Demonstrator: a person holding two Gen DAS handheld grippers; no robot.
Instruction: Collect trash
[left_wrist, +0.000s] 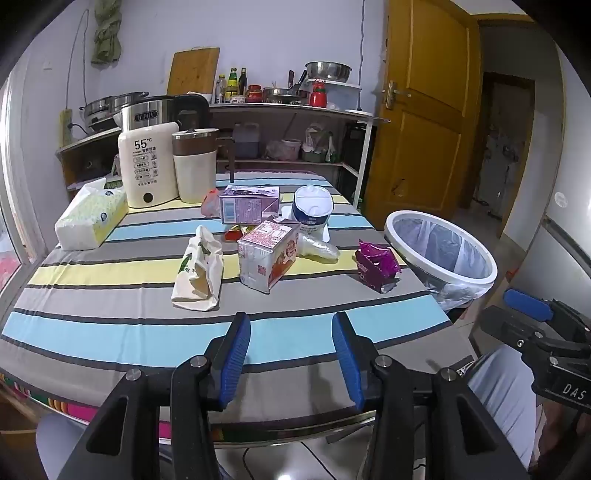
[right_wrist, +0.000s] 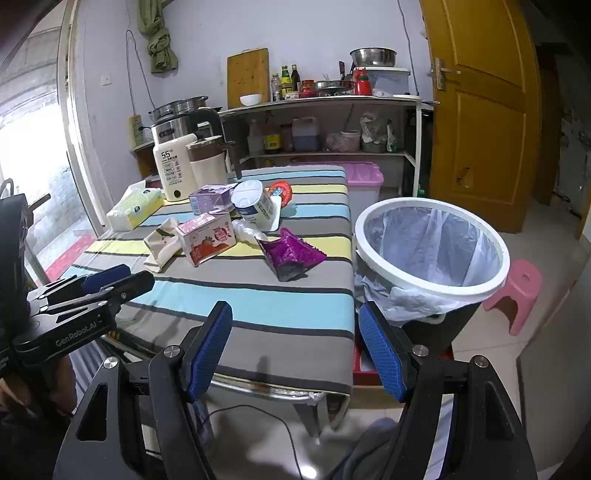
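Trash lies mid-table on the striped cloth: a pink strawberry milk carton (left_wrist: 267, 254) (right_wrist: 207, 238), a crumpled white paper bag (left_wrist: 199, 269) (right_wrist: 160, 247), a purple foil wrapper (left_wrist: 376, 264) (right_wrist: 290, 254), a purple box (left_wrist: 249, 203) (right_wrist: 210, 199), a white tub (left_wrist: 313, 208) (right_wrist: 255, 203) and a clear plastic bag (left_wrist: 317, 249). A white-rimmed bin (left_wrist: 441, 251) (right_wrist: 430, 247) with a liner stands at the table's right edge. My left gripper (left_wrist: 291, 354) is open and empty over the near table edge. My right gripper (right_wrist: 295, 349) is open and empty near the table's front right corner.
A tissue pack (left_wrist: 92, 218), a white kettle (left_wrist: 147, 166) and a jug (left_wrist: 195, 166) stand at the table's back left. A shelf (left_wrist: 288, 110) with kitchenware is behind. A pink stool (right_wrist: 517, 295) and pink box (right_wrist: 364, 181) are on the floor. A yellow door (left_wrist: 424, 110) is at the right.
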